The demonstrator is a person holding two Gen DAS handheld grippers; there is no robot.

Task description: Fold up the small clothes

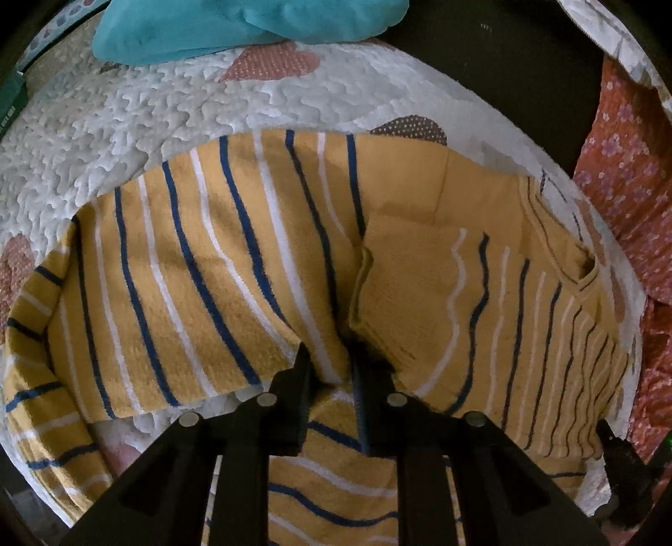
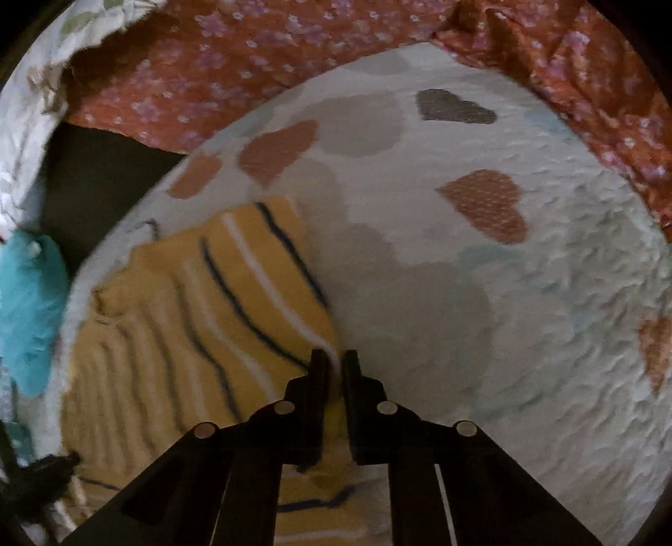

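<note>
A small yellow sweater [image 1: 218,273] with blue and white stripes lies spread on a white quilt [image 1: 105,126] with heart patches. One sleeve [image 1: 428,290] is folded over its body. My left gripper [image 1: 332,357] is shut on the sweater's near edge, with fabric bunched between the fingers. In the right wrist view the same sweater [image 2: 201,302] lies to the left. My right gripper [image 2: 335,361] is shut on the sweater's edge at its corner, low over the quilt [image 2: 483,315].
A teal garment [image 1: 235,29] lies at the quilt's far edge and shows at the left of the right wrist view [image 2: 29,311]. An orange floral cloth [image 2: 294,50] borders the quilt's far and right sides, and shows in the left wrist view [image 1: 626,185].
</note>
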